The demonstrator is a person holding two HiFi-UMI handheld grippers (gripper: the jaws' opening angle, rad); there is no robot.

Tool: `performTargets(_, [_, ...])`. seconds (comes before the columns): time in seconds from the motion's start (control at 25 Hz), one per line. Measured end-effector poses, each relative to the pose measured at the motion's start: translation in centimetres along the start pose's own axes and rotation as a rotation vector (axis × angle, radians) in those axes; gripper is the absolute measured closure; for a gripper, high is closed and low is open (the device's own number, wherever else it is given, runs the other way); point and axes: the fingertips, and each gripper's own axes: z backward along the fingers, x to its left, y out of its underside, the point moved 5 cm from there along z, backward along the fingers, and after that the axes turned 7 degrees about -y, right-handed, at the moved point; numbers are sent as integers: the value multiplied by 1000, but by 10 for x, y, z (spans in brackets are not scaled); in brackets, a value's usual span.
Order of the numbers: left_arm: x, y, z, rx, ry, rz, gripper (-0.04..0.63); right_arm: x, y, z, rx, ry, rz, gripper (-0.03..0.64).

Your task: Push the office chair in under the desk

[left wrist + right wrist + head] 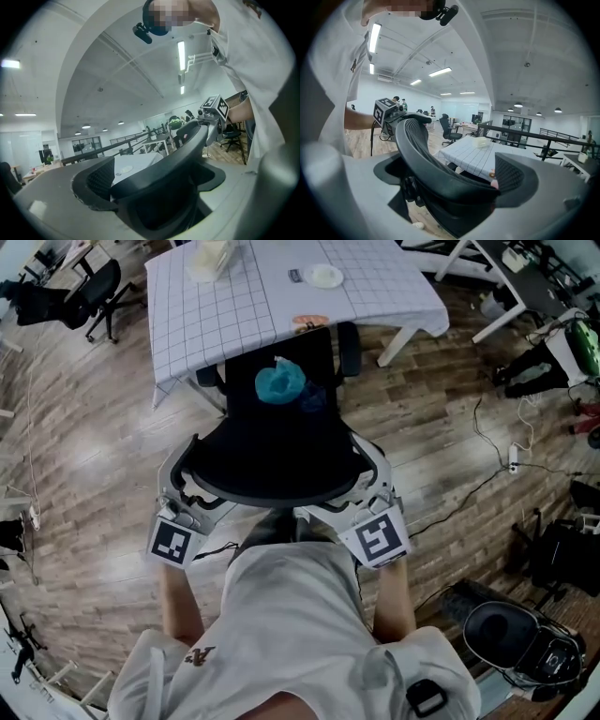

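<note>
You hold the office chair [281,451] by the top rim of its backrest. The left gripper [190,486] and right gripper [368,482] each have their jaws clamped on that rim, well apart near its two corners, which should keep your push straight. The chair faces the desk [216,324], its front at the edge of the gridded cloth (a teal bundle [279,382] rides on the seat). Nothing written can be read: the orange sticker [309,322] is too small.

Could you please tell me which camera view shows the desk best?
The head view: it shows the desk from above, with the chair at its near edge. Both gripper views catch only a slice of it beyond the chair's backrest.
</note>
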Motion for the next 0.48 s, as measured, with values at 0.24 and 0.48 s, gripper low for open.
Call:
performTargets(0.24, [19, 3, -13, -10, 8, -4, 112, -14, -5, -16, -9, 7, -5, 43])
performTargets(0.48, [35, 5, -27, -15, 4, 4, 112, -31, -9, -29, -20, 12, -1, 43])
